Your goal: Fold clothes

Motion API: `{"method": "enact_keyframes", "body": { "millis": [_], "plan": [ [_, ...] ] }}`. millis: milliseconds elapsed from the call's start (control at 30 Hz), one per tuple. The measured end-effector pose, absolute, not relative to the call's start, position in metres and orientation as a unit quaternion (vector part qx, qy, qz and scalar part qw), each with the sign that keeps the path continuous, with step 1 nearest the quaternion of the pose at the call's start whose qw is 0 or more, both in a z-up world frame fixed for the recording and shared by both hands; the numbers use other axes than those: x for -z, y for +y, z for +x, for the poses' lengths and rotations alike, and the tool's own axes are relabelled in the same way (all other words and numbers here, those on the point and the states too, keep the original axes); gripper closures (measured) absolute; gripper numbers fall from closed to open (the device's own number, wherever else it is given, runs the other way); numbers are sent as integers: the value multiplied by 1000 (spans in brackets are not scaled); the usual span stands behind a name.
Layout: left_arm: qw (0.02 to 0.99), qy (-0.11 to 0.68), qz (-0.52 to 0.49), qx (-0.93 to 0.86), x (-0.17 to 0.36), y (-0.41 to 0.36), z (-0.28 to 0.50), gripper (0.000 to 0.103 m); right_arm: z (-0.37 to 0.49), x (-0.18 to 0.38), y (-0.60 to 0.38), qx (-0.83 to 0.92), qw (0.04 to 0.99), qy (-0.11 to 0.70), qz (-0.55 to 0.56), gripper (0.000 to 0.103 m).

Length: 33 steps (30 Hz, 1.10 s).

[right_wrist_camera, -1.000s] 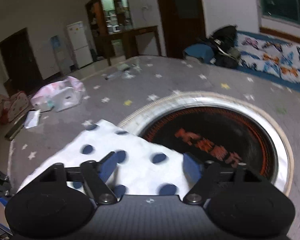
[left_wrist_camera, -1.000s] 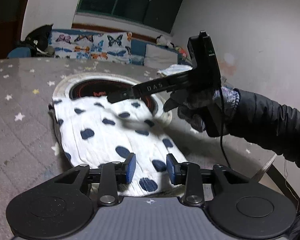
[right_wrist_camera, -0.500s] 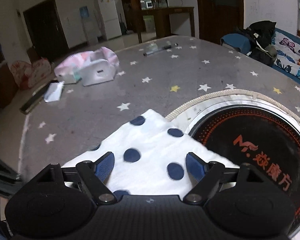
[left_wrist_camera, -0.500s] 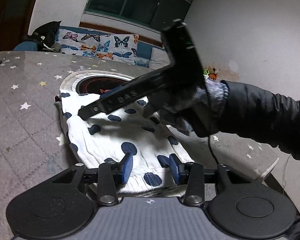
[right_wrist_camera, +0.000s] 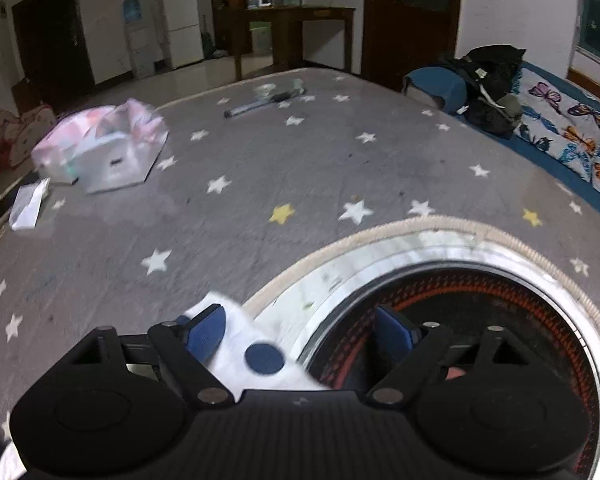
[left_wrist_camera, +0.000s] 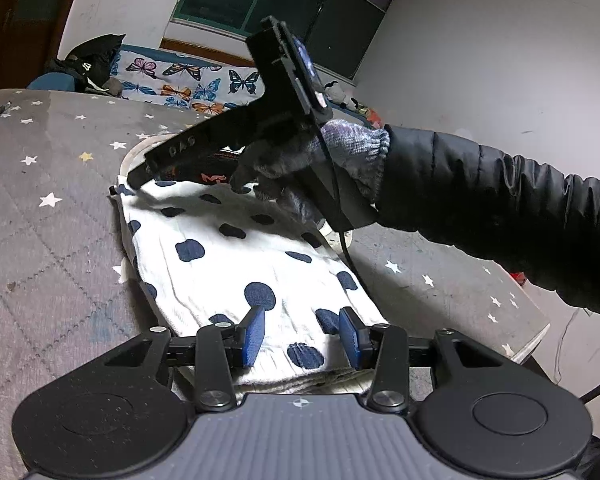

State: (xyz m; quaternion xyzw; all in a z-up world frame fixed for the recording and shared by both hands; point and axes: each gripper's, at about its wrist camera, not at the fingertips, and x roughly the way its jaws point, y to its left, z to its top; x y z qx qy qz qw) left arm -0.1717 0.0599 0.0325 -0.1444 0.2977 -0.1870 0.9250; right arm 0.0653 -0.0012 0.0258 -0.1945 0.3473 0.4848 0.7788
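A folded white cloth with navy dots (left_wrist_camera: 220, 264) lies on the grey star-patterned table cover (left_wrist_camera: 40, 240), its far end over a round inset hotplate (right_wrist_camera: 500, 312). My left gripper (left_wrist_camera: 300, 336) is open just above the cloth's near edge, blue pads either side of a dot. A gloved hand (left_wrist_camera: 300, 160) holds my right gripper (left_wrist_camera: 136, 178), whose tip rests at the cloth's far left corner. In the right wrist view, the right gripper (right_wrist_camera: 300, 328) is open wide, with that cloth corner (right_wrist_camera: 236, 344) between its fingers.
A pink and white bag (right_wrist_camera: 100, 148), a white paper (right_wrist_camera: 28, 204) and a pen-like item (right_wrist_camera: 260, 102) lie far across the table. A butterfly-print bench (right_wrist_camera: 572, 140) with a black bag (right_wrist_camera: 492, 84) runs along one side. The table's edge (left_wrist_camera: 532, 344) is close on the right.
The right gripper has swept across the cloth and come down onto its far left corner. The left gripper has stayed over the near edge, its fingers slightly wider apart.
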Motion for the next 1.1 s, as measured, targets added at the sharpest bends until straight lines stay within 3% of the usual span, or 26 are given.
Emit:
{"method": "enact_keyframes", "body": {
  "millis": [433, 833, 1100],
  "plan": [
    [945, 256, -152, 133, -55, 86, -163, 57, -3, -48, -83, -514, 770, 319, -202, 18],
    [938, 297, -145, 107, -34, 87, -162, 57, -51, -30, -147, -489, 799, 304, -172, 10],
    [942, 289, -128, 112, -44, 80, -187, 35, -54, -30, -183, -453, 832, 301, -112, 0]
  ]
}}
